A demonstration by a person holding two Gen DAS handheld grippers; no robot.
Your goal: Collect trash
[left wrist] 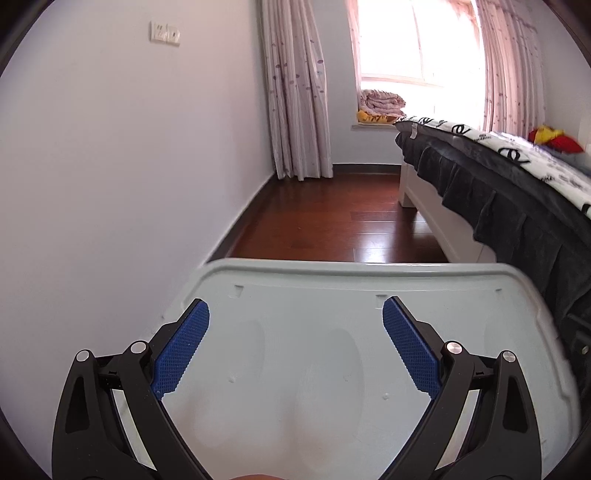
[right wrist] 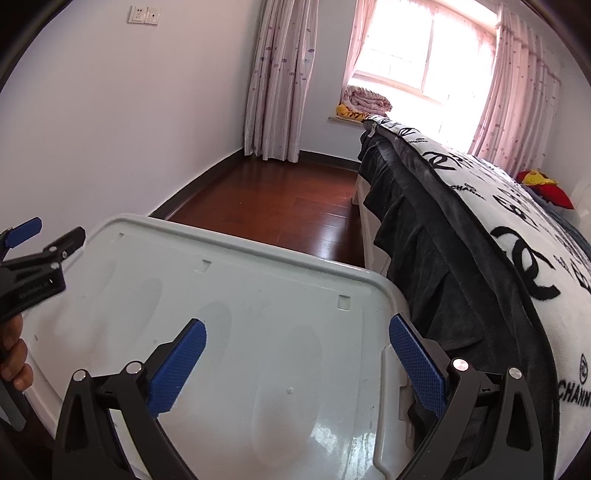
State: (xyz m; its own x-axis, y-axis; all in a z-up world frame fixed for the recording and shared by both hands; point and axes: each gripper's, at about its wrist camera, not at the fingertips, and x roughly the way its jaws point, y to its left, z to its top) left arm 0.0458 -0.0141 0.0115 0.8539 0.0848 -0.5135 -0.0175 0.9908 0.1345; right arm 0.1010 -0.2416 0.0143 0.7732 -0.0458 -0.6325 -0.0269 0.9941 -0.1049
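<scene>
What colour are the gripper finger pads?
Blue, with a fine textured grid, on black fingers. The left wrist view shows them best.

Near edge of the pale grey lid [left wrist: 332,350] cut off by the bottom of the left wrist view, partly covered by the left gripper [left wrist: 295,317]. In the right wrist view, left gripper [right wrist: 40,236] clipped at the left border, only its fingers [right wrist: 26,226] and part of the body visible. Hand [right wrist: 14,360] mostly out of frame there. Window [right wrist: 424,62] blown out by glare, nothing legible beyond. Far end of the bed [right wrist: 480,229] cut by the right border. Wall switch plate [left wrist: 165,33] too small for detail.
</scene>
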